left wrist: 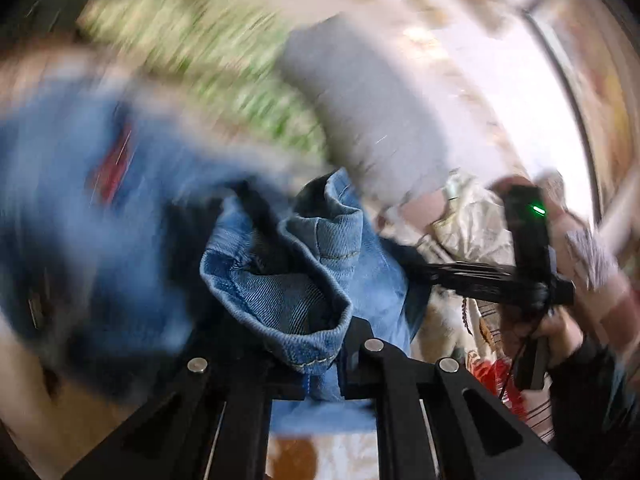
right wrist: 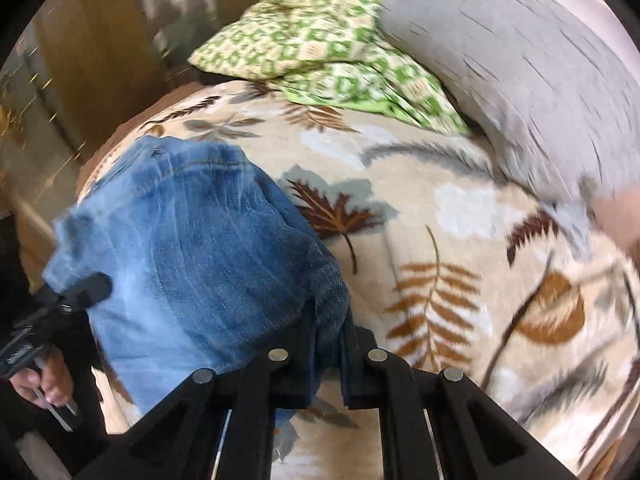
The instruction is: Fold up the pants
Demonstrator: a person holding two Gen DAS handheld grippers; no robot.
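The blue jeans [right wrist: 192,240] hang lifted over the leaf-patterned blanket on the bed [right wrist: 440,208]. My right gripper [right wrist: 326,344] is shut on the jeans' edge, denim pinched between its black fingers. My left gripper [left wrist: 316,356] is shut on a hemmed leg end of the jeans [left wrist: 280,288], which bunches up in front of the camera. The left gripper also shows at the left of the right wrist view [right wrist: 80,288], against the denim. The right gripper shows at the right of the left wrist view [left wrist: 416,268]. The left wrist view is heavily motion-blurred.
A green patterned pillow [right wrist: 312,44] and a grey pillow [right wrist: 520,80] lie at the head of the bed. A wooden wardrobe [right wrist: 100,52] stands at the left. The person's hand [right wrist: 40,384] holds the left gripper's handle.
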